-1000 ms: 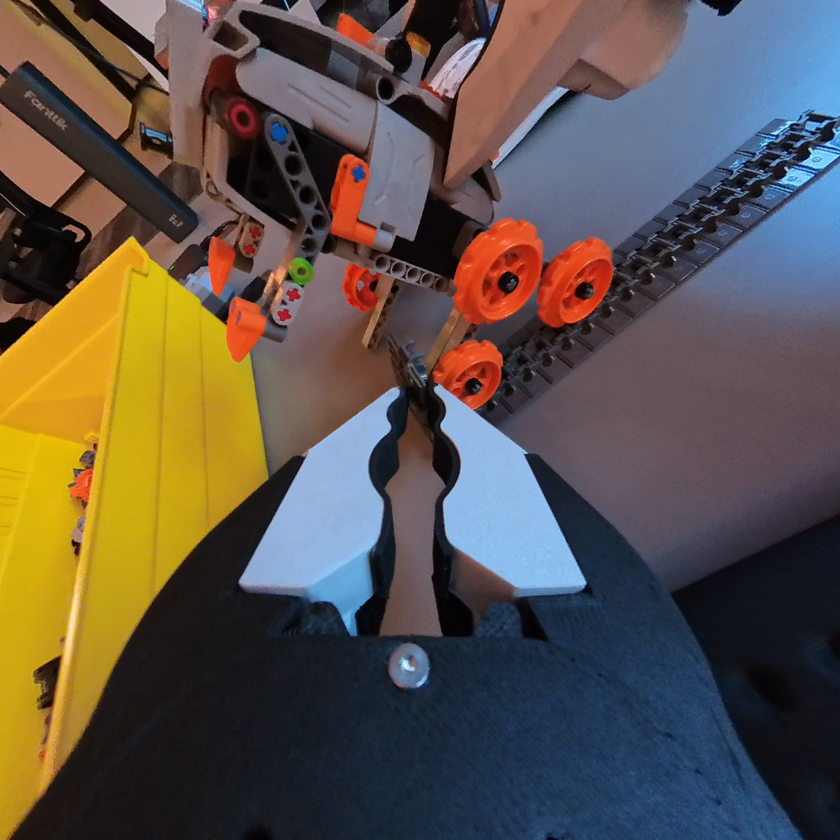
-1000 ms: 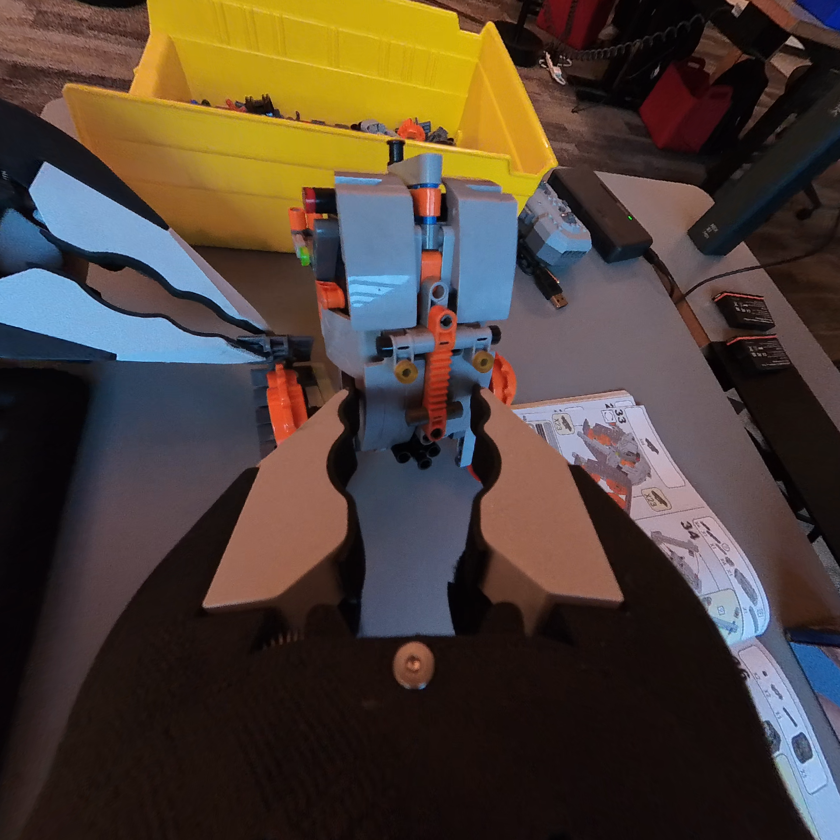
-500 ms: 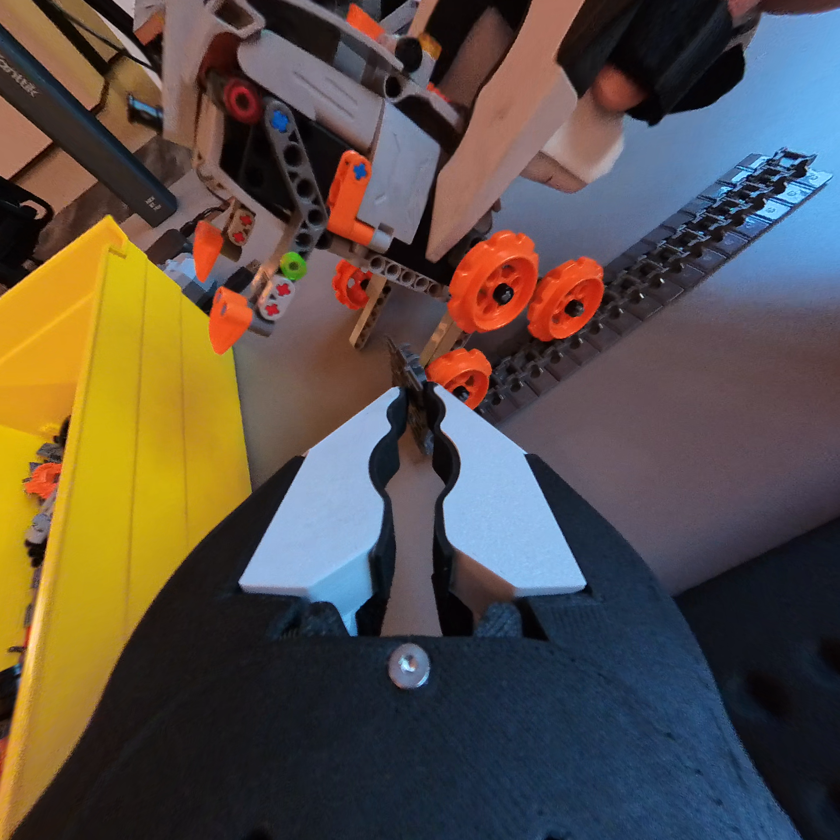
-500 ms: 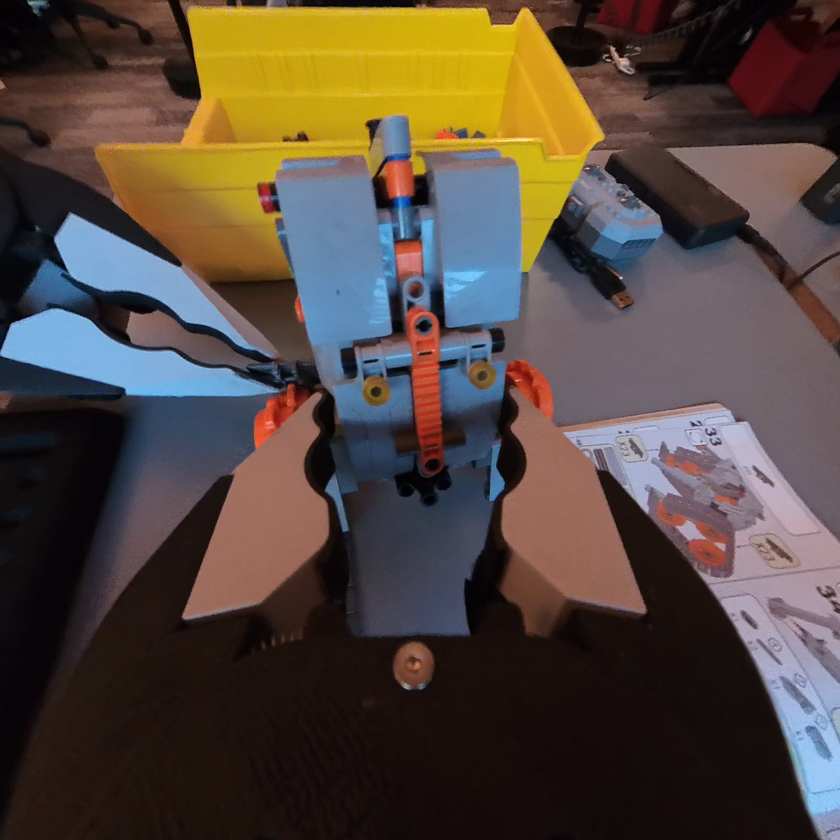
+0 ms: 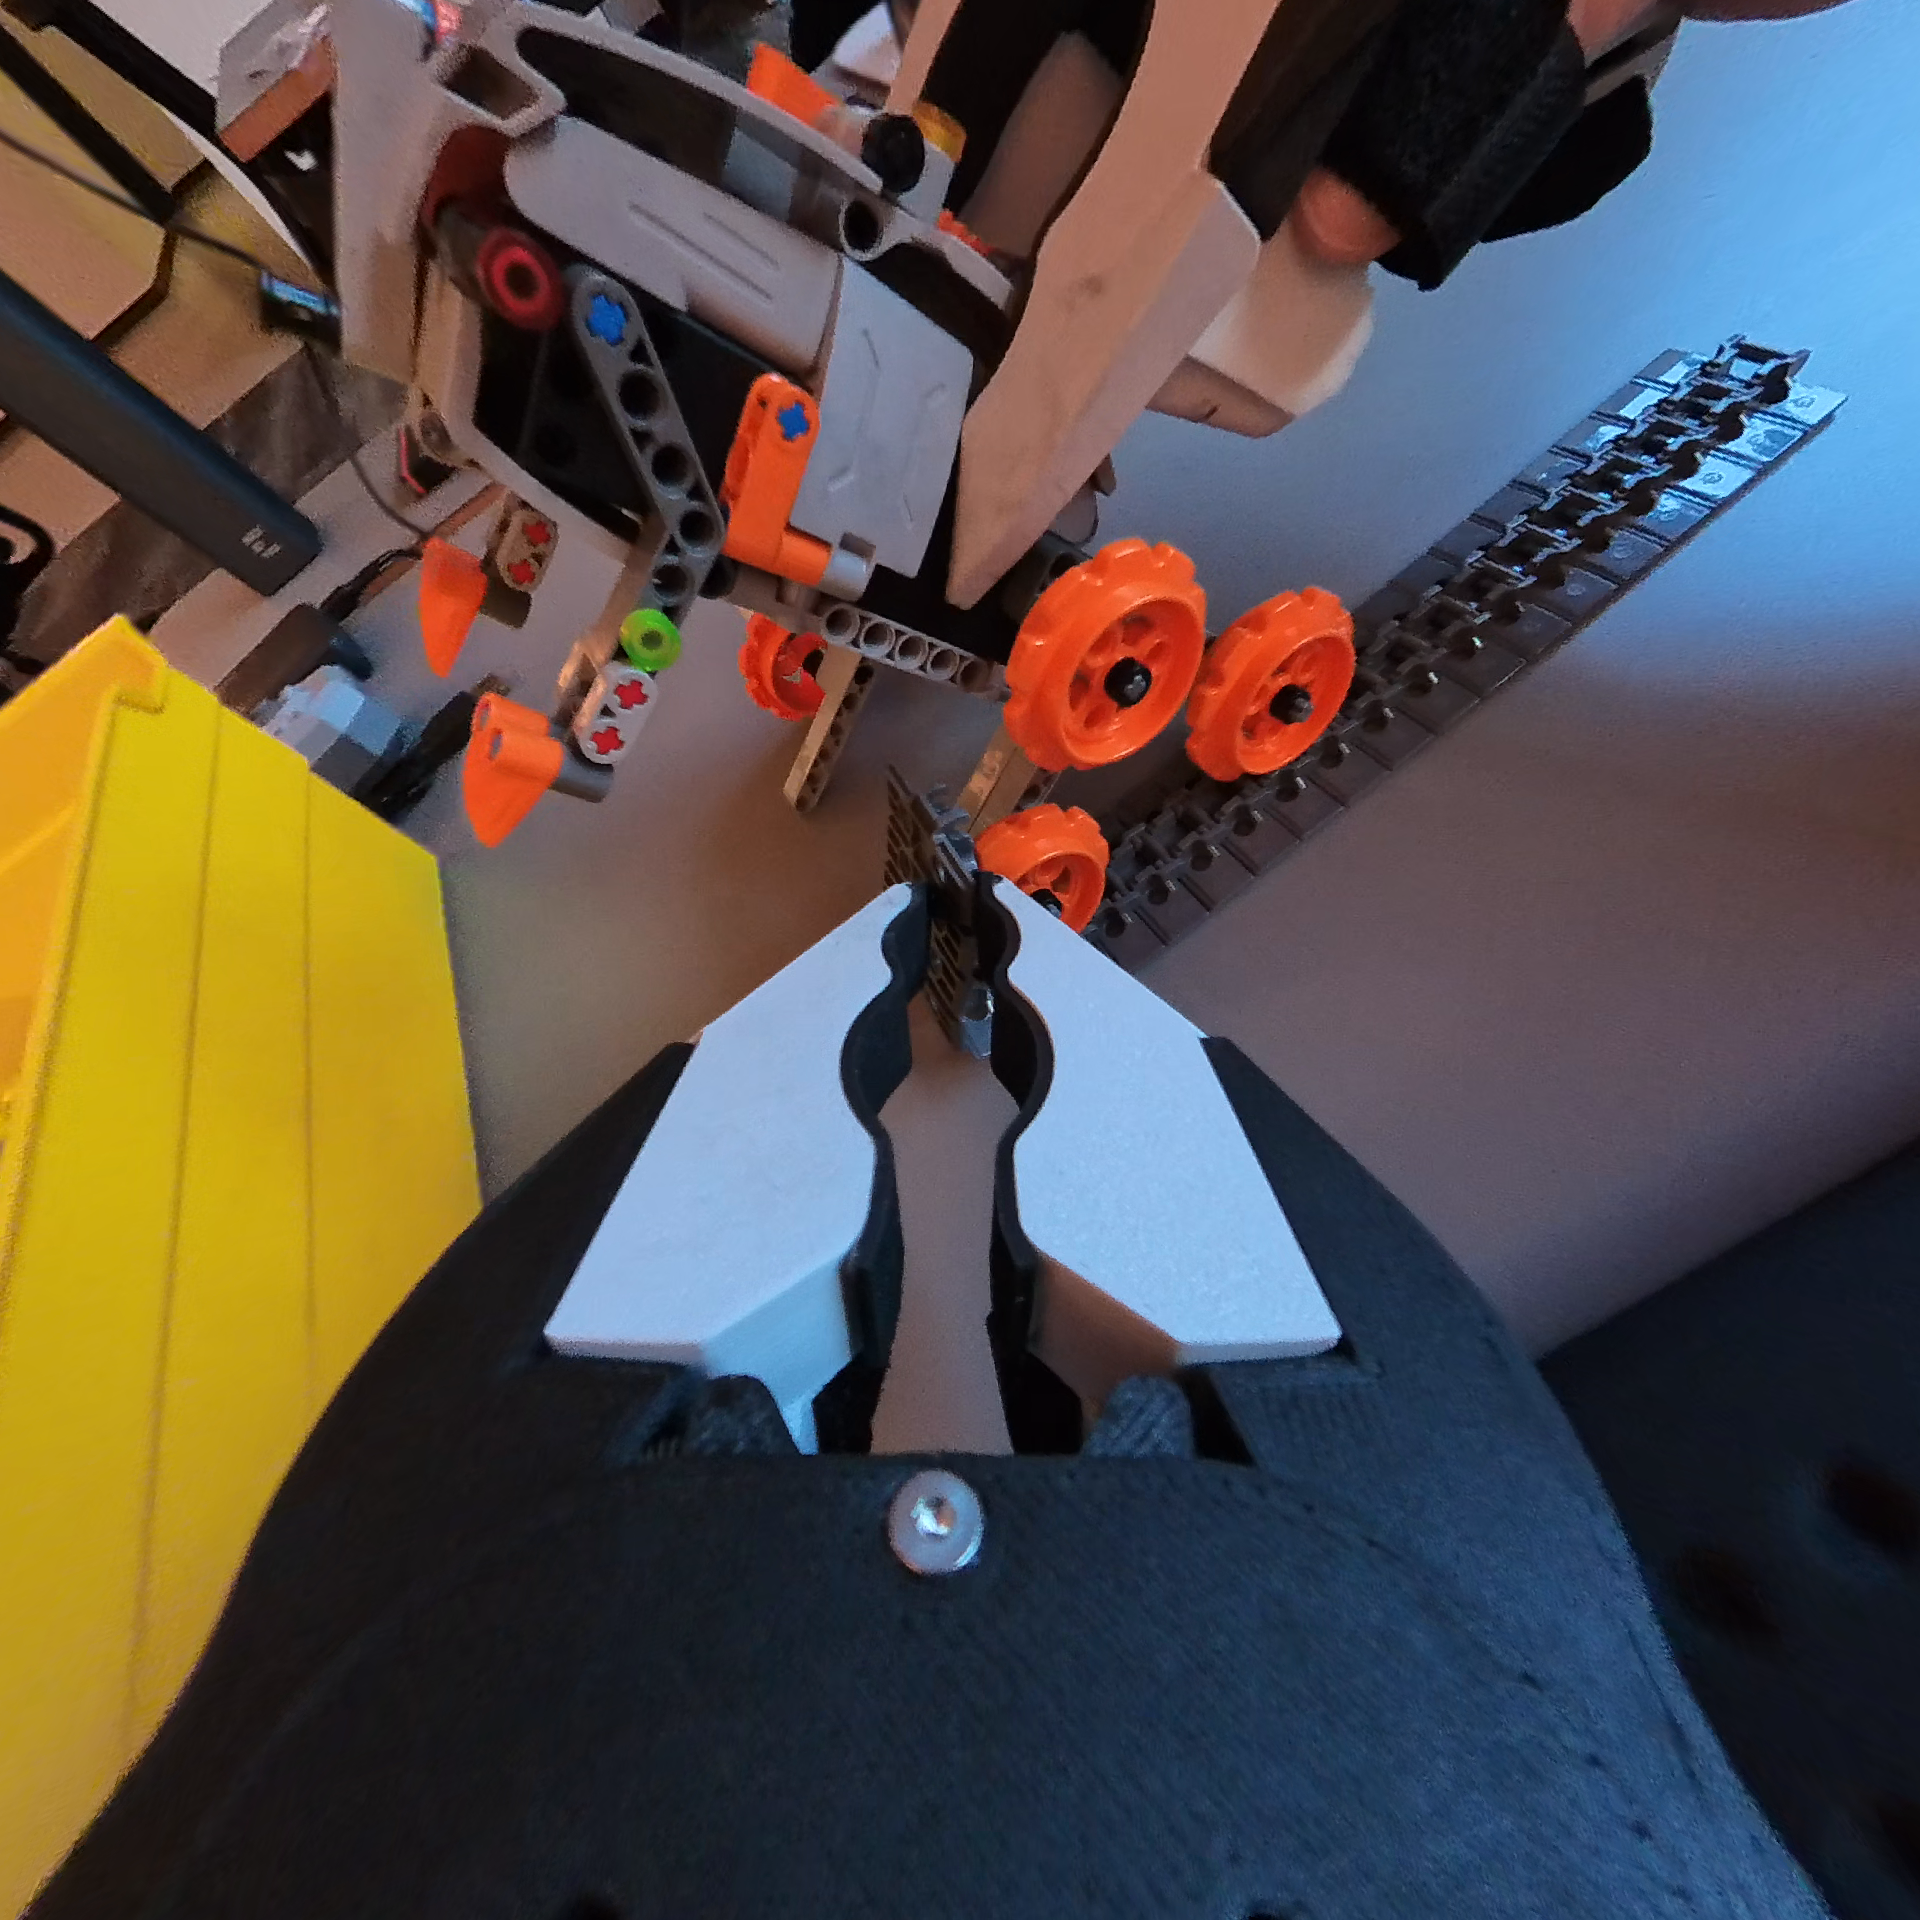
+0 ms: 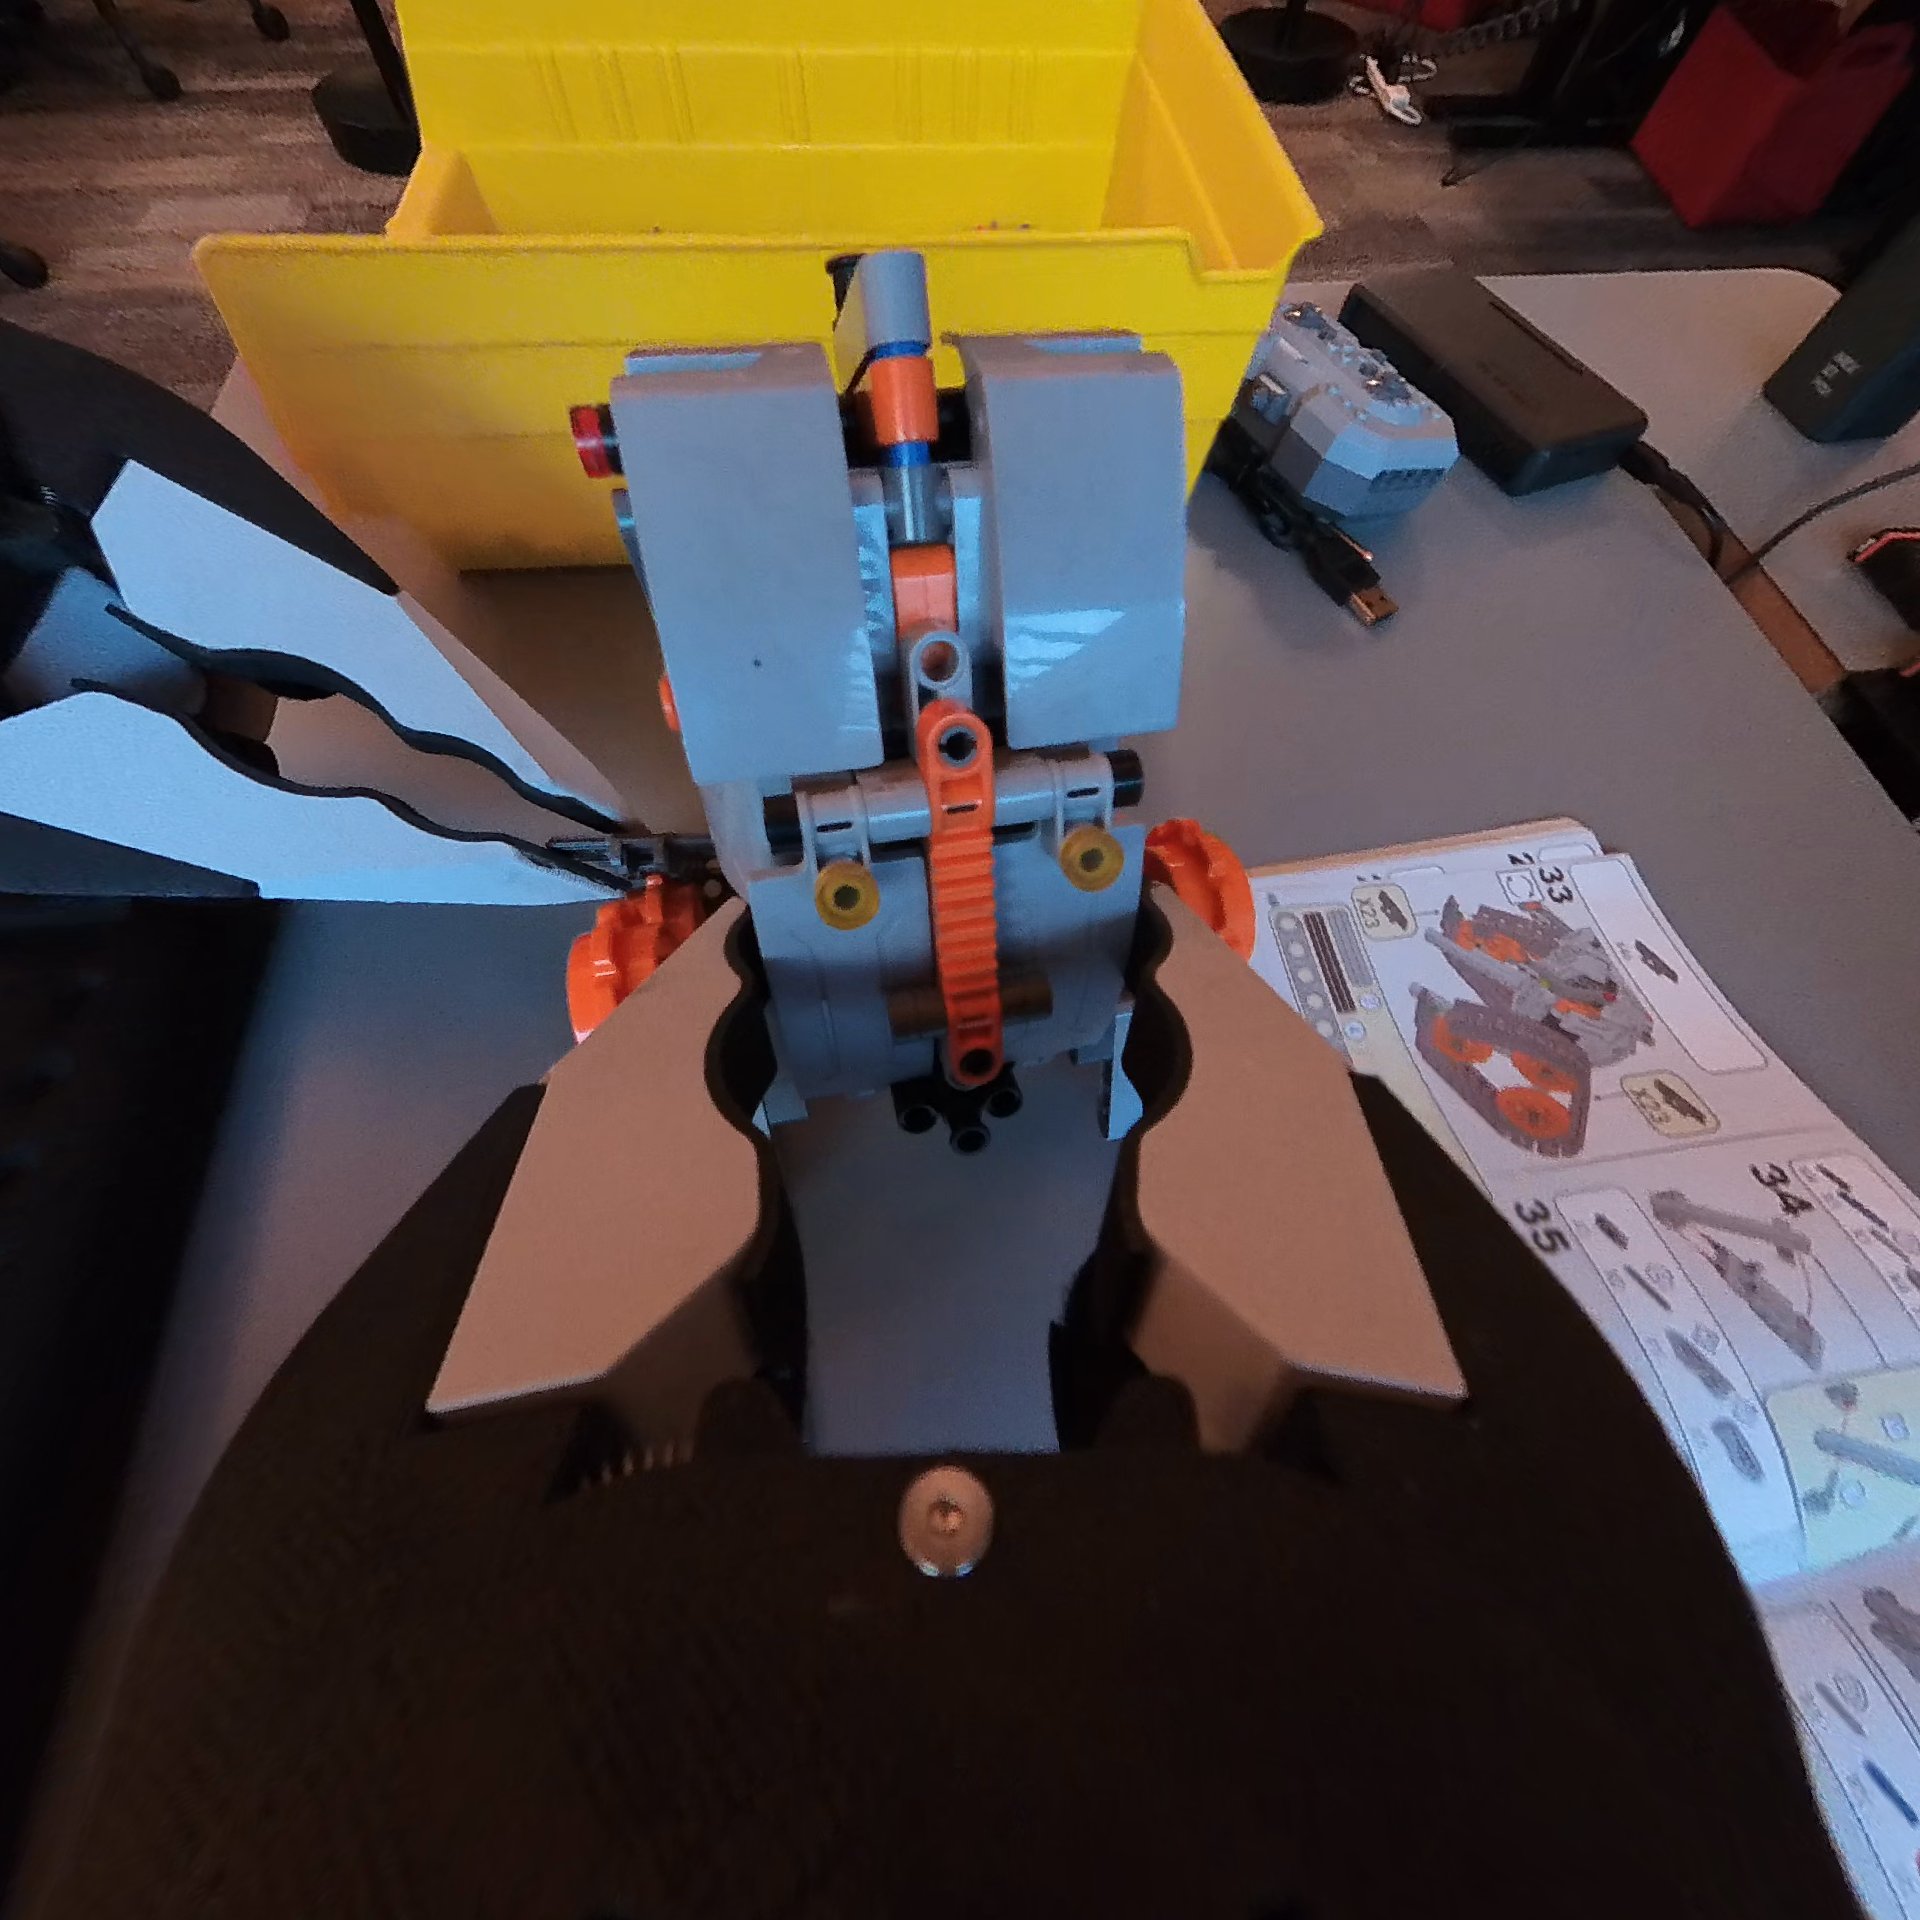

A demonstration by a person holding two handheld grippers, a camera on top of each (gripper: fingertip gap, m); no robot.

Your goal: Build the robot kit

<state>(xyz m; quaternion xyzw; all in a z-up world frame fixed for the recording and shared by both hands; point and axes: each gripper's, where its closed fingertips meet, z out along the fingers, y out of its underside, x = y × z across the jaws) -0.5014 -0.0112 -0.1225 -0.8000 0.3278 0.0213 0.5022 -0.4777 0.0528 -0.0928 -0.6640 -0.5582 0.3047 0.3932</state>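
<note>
A grey brick-built vehicle model [image 6: 748,561] with orange wheels [image 5: 1107,665] stands on the grey table [image 6: 1507,707]. My right gripper [image 6: 945,925] is shut on the model's rear body, one pad pressed on each side. One of its fingers [image 5: 1049,343] shows on the model's side in the left wrist view. My left gripper [image 5: 951,904] is shut on the end link [image 5: 935,852] of a dark track chain [image 5: 1507,582], beside the small orange wheel [image 5: 1044,862]. The chain runs away over the table. The left gripper [image 6: 613,852] also shows in the right wrist view, its tips at the model's left side.
A yellow bin [image 6: 727,312] stands behind the model; it is at the left in the left wrist view [image 5: 208,1039]. An open instruction booklet [image 6: 1558,1039] lies at the right. A grey electronic block [image 6: 1340,436] and a black adapter [image 6: 1486,374] lie at the back right. Left tips and right tips are each some 25 centimeters from the grey electronic block [image 6: 1340,436]. Seen from the left wrist view [image 5: 320,721] as well.
My right jaws opened wider, moved further along the model's body, then closed a little onto it. My left gripper stayed shut on the track link.
</note>
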